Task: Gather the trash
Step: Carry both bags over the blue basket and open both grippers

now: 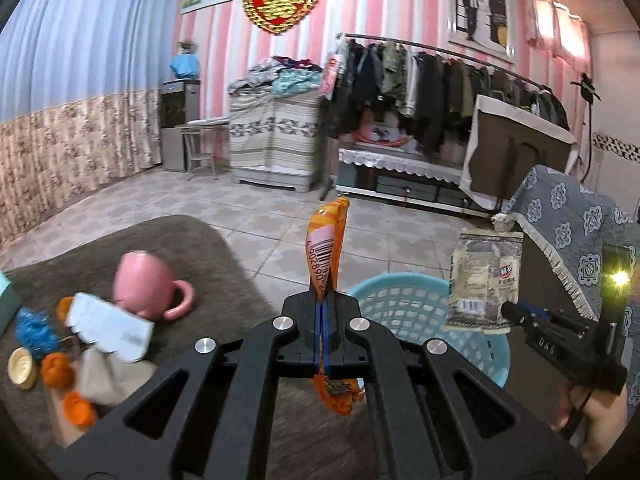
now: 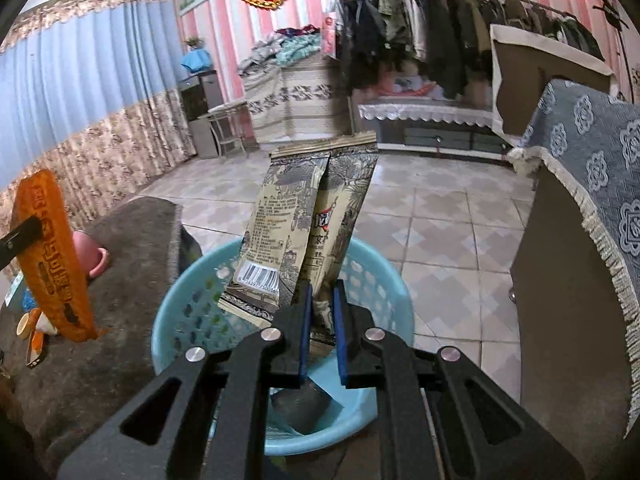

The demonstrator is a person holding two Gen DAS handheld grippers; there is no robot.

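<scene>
Wrappers ride pinched upright, orange snack wrapper (image 1: 325, 248) in the fully closed left gripper (image 1: 322, 300), beige snack packet (image 2: 308, 232) in the nearly closed right gripper (image 2: 320, 300), apparently for dropping into the blue basket (image 2: 176, 300), at 6 o'clock beneath the packet.

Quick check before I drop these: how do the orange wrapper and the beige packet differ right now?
The orange wrapper is narrow and bright; the beige packet is wider, with grey drawings. The left claw pinches the orange wrapper fully shut; the right claw stands slightly apart around the thicker beige packet. The beige packet hangs over the blue basket; the orange wrapper is beside it. Both show barcodes.
</scene>
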